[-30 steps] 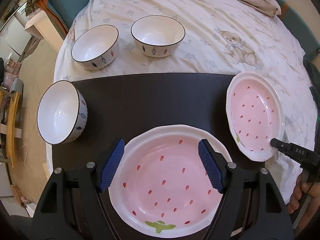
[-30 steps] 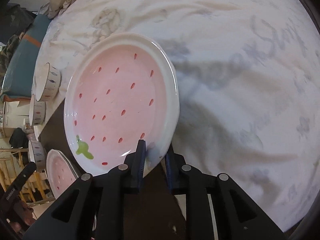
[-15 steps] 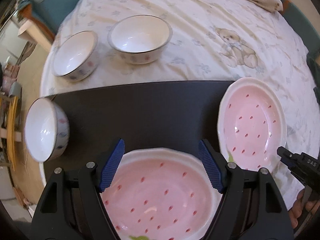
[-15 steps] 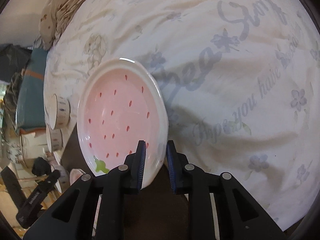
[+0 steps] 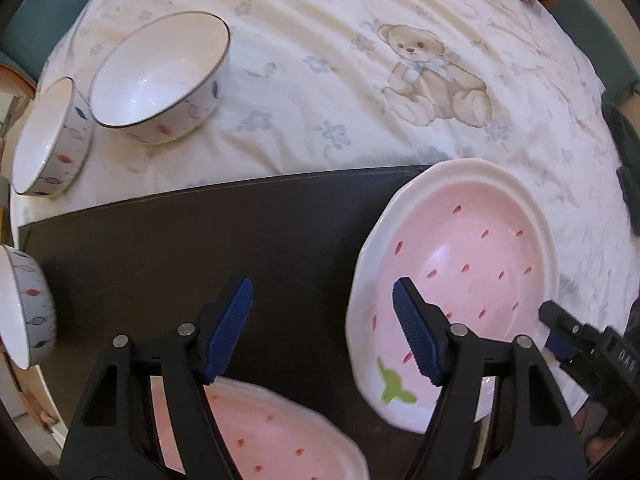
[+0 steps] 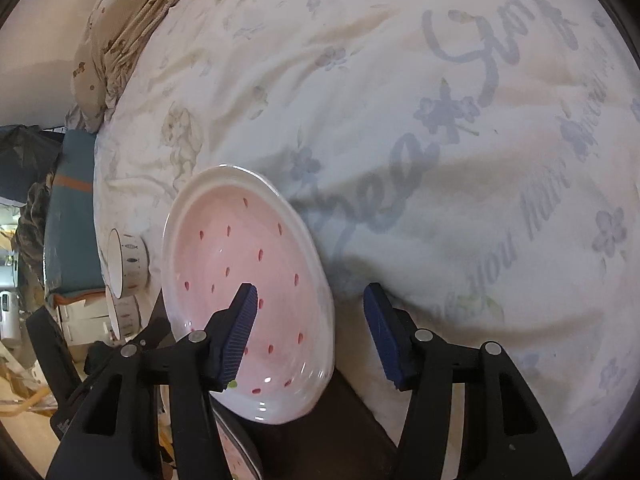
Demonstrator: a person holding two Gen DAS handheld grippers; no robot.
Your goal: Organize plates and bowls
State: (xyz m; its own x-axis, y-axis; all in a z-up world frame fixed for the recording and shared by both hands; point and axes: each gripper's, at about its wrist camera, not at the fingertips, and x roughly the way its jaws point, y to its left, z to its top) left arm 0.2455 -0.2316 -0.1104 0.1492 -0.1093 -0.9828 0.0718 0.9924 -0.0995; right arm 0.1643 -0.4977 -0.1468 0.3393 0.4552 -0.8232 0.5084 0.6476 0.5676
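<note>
In the left wrist view, the left gripper [image 5: 322, 312] is hovering over a dark mat [image 5: 240, 240] with its blue pads spread wide and gripping nothing. A pink plate [image 5: 472, 268] with red specks and a green leaf mark is lying at the mat's right end, partly over the mat's edge onto the bedsheet [image 5: 320, 60]. A second pink plate [image 5: 272, 436] is sitting at the mat's near edge, under the gripper. Two white bowls [image 5: 160, 80] are sitting side by side on the sheet at the far left, and a third bowl [image 5: 24, 312] is standing at the mat's left end. The right gripper [image 5: 580, 340] is showing at the right, close beside the first plate's rim.

In the right wrist view, the right gripper [image 6: 310, 332] is standing wide apart and gripping nothing. The pink plate [image 6: 240, 272] is lying ahead of it, its right rim falling between the two pads. Whether either pad is touching the plate cannot be told. The bowls [image 6: 128, 260] are showing at the left edge.
</note>
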